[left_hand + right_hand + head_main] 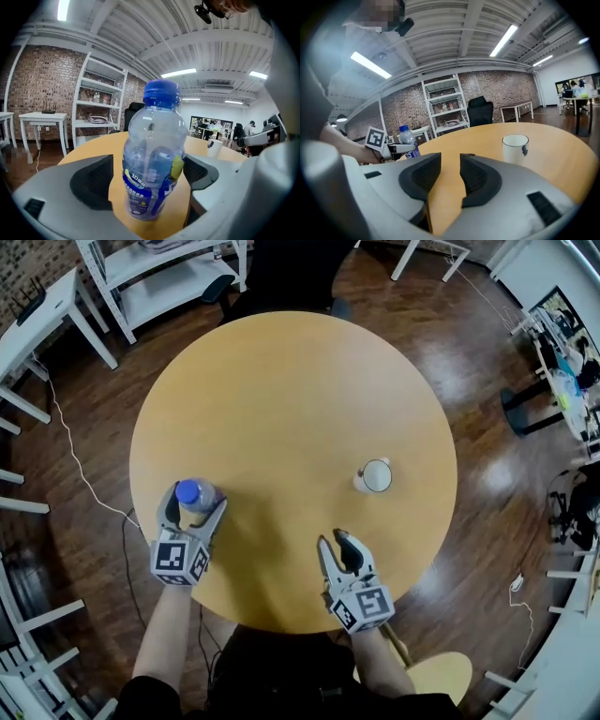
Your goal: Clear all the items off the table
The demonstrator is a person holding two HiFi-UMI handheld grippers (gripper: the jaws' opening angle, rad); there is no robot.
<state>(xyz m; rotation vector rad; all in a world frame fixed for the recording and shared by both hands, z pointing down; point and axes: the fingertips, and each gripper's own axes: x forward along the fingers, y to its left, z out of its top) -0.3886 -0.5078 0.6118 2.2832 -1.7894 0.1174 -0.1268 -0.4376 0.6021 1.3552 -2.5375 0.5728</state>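
Bright and even here: long ceiling tubes [506, 40] above the table [281, 409] pour white light straight down. The tabletop glows warm, with only faint, soft-edged shadows at its near rim. Past the table's far right, glare streaks across the dark floor [459, 343]. Both gripper views bow hard at the edges, corners going black, and the close grey foreground smears soft while mid-table stays sharp.

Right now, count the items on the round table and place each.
2. A bottle stands near the left edge of the table, between the open left tongs; a white mug stands toward the right. Nothing seems hidden.
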